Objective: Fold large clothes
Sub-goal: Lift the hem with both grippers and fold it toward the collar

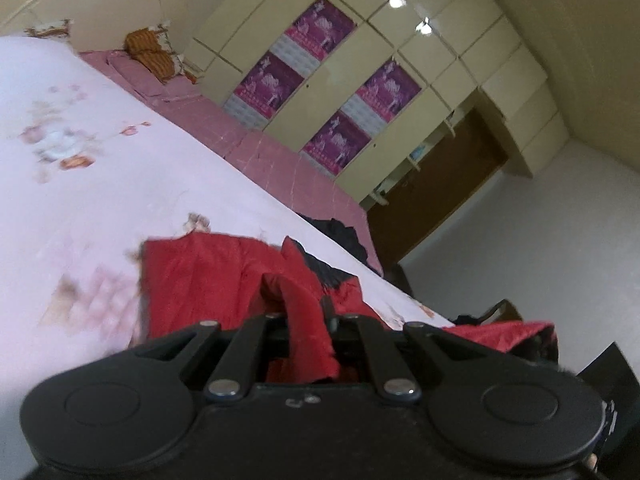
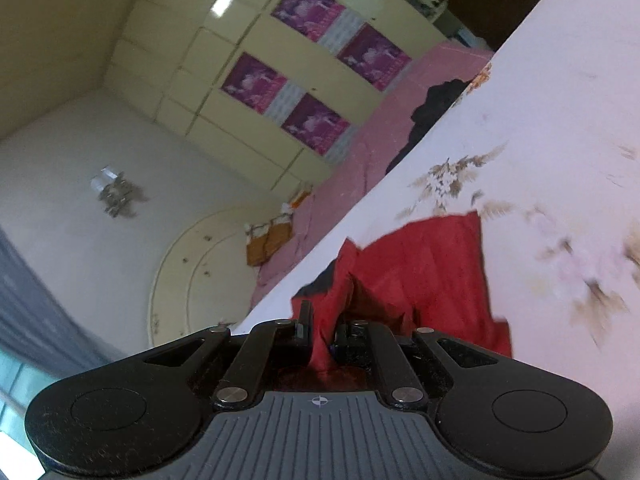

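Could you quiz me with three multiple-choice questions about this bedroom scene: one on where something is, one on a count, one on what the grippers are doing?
1. Where does the red garment lie?
A. on the floor
B. on the pale floral bedspread
C. on a wardrobe shelf

2. How many purple posters are on the cream wardrobe?
A. two
B. four
C. six

3. What are the two grippers doing?
A. both are shut on red fabric
B. both are wide open
C. one holds a pillow

Answers:
1. B: the red cloth spreads over the flower-printed cover in both views.
2. B: four posters sit in two stacked pairs on the wardrobe doors.
3. A: the left gripper and the right gripper each have a fold of red fabric pinched between closed fingers.
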`<state>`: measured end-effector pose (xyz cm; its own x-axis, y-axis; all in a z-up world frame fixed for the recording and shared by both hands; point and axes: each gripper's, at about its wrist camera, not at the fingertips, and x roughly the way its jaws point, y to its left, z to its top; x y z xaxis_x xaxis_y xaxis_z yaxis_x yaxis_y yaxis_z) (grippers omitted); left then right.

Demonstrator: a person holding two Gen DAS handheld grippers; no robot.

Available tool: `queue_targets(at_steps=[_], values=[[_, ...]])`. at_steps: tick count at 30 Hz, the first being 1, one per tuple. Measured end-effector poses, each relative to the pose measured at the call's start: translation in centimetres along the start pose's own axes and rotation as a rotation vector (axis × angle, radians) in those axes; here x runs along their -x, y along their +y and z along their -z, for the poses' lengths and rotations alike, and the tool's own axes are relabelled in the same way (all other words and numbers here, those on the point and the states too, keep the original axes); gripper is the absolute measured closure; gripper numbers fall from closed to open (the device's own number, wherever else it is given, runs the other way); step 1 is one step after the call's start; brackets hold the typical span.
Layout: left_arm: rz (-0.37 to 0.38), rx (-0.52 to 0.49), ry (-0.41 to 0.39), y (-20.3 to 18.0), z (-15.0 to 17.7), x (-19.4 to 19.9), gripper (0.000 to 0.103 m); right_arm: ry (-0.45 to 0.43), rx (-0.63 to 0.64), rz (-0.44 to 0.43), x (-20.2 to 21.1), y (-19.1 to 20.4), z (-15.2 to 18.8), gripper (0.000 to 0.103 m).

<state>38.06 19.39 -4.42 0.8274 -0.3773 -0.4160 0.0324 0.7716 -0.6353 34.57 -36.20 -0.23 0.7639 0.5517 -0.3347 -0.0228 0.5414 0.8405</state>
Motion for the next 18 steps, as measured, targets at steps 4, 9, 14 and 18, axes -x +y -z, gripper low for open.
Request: queue_targets(at_steps=[4, 9, 14, 18], values=[[-0.034, -0.009, 0.061, 1.2, -2.4, -5.1, 0.097, 0.027, -0.052, 0.044, -5.3, -1.2, -2.7, 0.097], [-0.049, 0.05, 0.113, 4.7, -3.5, -9.8, 0.058, 0.031, -0.111, 0.094, -10.2, -3.7, -4.5, 0.046], [-0.106, 0.019, 0.05, 6.8, -4.2, -11.0, 0.011, -0.07, -0.073, 0.151, -10.5, -5.1, -5.8, 0.001], [-0.113, -0.025, 0.118, 7.8, -5.0, -12.8, 0.017, 0.009, 0.056, 0.217, -12.5, -5.3, -6.0, 0.018]])
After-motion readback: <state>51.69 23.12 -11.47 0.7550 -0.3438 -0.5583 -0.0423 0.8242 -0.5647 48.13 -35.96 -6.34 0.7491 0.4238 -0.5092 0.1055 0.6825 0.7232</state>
